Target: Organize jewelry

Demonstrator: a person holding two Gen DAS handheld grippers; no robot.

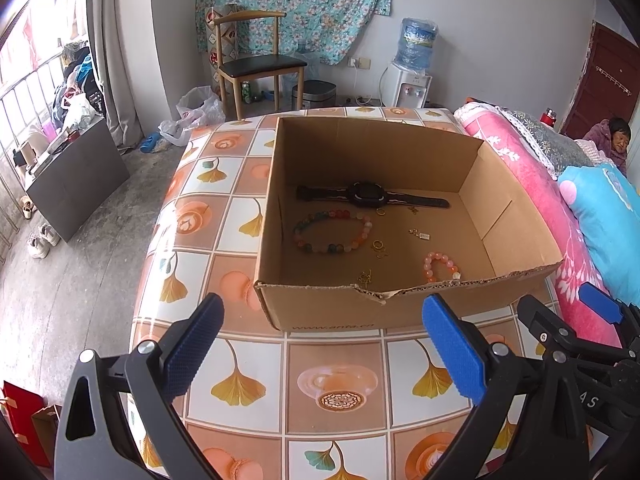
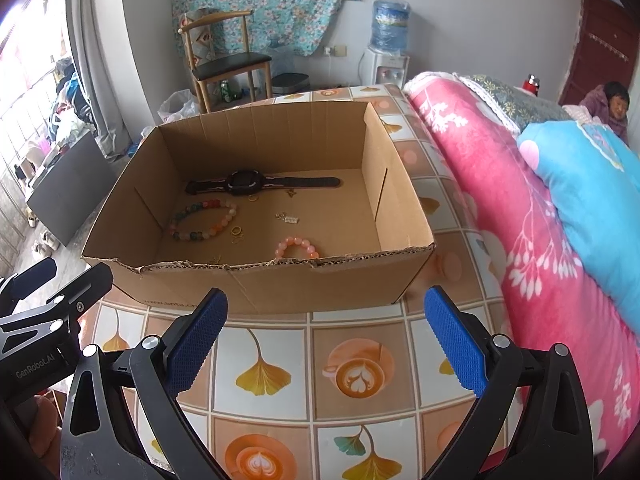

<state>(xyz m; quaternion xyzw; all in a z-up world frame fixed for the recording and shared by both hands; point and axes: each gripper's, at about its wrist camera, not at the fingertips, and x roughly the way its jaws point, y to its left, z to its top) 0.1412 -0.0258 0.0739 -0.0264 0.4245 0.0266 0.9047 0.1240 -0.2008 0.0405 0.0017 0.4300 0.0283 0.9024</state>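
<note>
We are holding the left gripper point(image 1: 322, 308) and the right gripper point(image 2: 326, 302) side by side above the tiled tablecloth point(image 1: 336, 384), both short of the near wall of the open cardboard box point(image 1: 516, 216). Both are standing with their blue pads wide apart, gripping nothing.

All the jewelry is lying on the box floor, ahead of and beyond both grippers, and none of it is touching a finger. The black watch point(image 1: 370, 195) is stretching across the far part of the floor. Nearer us and toward the left, the multicolored bead bracelet point(image 1: 332, 232) is lying in a loose oval. The pink bead bracelet point(image 1: 440, 266) is sitting closest to the near wall, just beyond the left gripper's right pad in the left wrist view and partly hidden by the torn cardboard rim. Between the two bracelets we are seeing gold rings point(image 1: 378, 246), and a small charm on a chain point(image 1: 422, 235) is lying farther right. Another small gold piece point(image 1: 366, 278) is peeking over the near rim; we cannot tell what it is.

To the right of the table a pink floral blanket point(image 2: 500, 184) is lying beside the box.
</note>
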